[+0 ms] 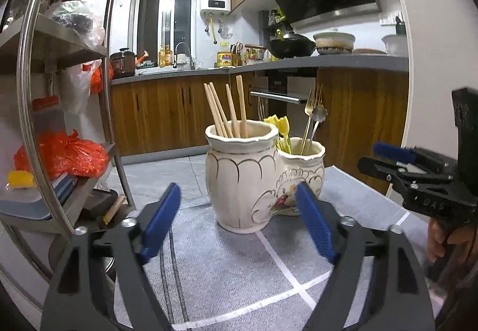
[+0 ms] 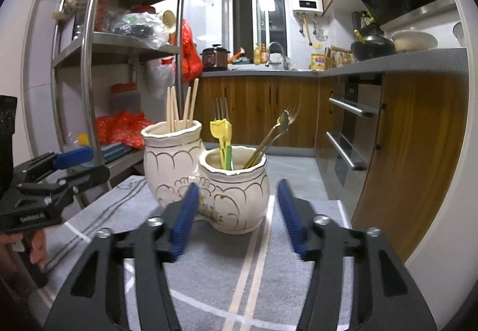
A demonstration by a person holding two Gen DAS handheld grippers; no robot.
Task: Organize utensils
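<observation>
Two joined ceramic jars (image 2: 206,178) stand on the grey cloth (image 2: 269,271) covering the table. The taller jar holds five wooden chopsticks (image 1: 228,110); the shorter holds yellow plastic utensils (image 2: 224,140), count unclear, and metal forks (image 2: 273,134). The left tool (image 1: 239,223) and right tool (image 2: 236,217) are both spread, empty. "DAS" shows on the right tool's body; the rest is cut off.

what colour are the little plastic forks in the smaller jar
Yellow, one with a green handle. The plastic forks show best in the right wrist view, in the smaller jar.
</observation>
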